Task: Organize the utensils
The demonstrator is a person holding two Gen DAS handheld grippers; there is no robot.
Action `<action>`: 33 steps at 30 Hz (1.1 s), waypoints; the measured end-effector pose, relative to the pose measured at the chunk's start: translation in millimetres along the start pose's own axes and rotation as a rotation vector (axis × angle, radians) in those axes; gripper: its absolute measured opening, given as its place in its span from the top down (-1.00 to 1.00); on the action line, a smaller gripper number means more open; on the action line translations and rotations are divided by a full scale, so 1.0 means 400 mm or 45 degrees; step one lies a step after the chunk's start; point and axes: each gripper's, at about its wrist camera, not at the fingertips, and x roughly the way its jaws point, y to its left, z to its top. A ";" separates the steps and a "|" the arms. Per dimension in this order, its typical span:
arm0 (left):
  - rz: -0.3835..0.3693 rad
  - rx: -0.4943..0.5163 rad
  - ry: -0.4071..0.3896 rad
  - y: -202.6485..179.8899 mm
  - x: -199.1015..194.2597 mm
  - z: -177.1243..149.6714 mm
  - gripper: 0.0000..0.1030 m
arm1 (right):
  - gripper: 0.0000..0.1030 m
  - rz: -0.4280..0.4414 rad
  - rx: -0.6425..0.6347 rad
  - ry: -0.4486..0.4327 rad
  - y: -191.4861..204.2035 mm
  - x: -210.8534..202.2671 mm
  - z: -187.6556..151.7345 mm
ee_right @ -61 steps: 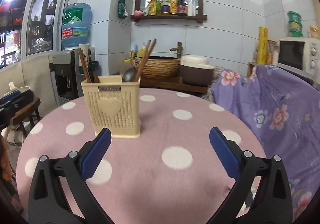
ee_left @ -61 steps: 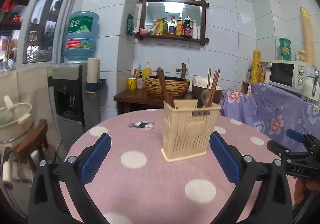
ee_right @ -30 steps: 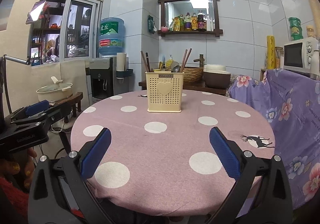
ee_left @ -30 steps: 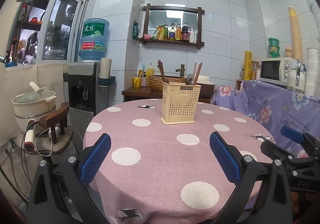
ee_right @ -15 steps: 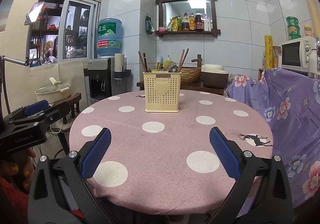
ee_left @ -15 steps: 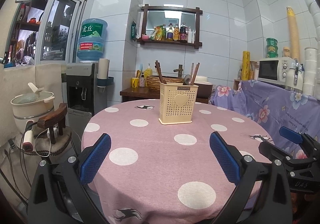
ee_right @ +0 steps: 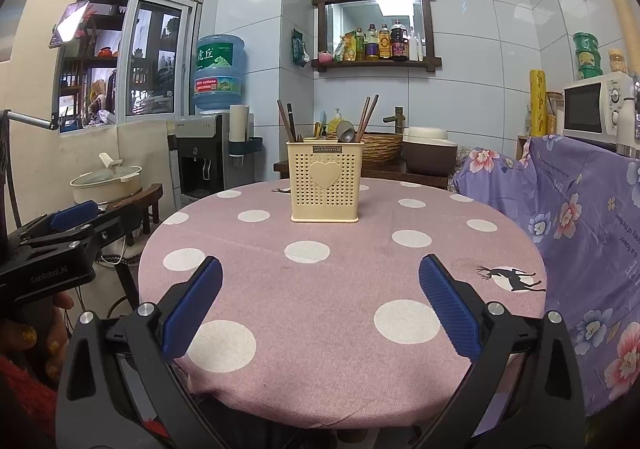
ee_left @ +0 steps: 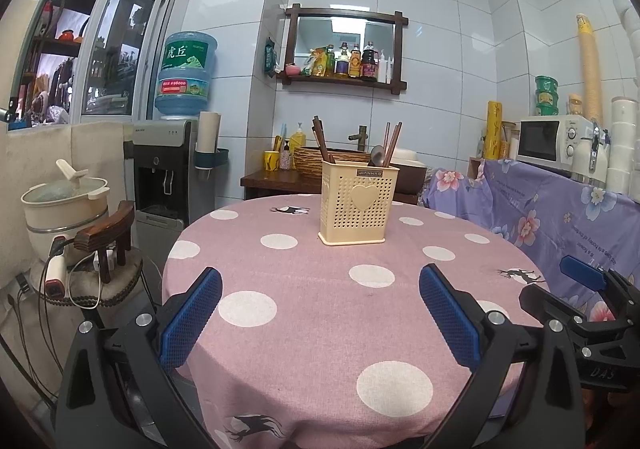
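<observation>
Both tools, left tool (ee_left: 320,313) and right tool (ee_right: 320,305), hang spread and empty; utensil holder (ee_right: 325,187) at twelve o'clock on my counter (ee_right: 344,377) looks filled, so I'd finish clear.

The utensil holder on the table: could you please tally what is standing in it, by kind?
Dark chopsticks: 2
Brown chopsticks: 2
Metal spoon: 1
Total visible: 5
</observation>
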 end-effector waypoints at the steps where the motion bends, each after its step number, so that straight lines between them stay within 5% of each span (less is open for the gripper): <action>1: 0.000 0.000 0.001 0.000 0.000 0.000 -0.90 | -0.89 0.000 -0.001 0.001 0.000 0.000 0.000; 33: -0.013 -0.046 0.046 0.020 0.008 0.002 -0.90 | -0.89 0.003 0.001 0.014 -0.002 0.001 -0.003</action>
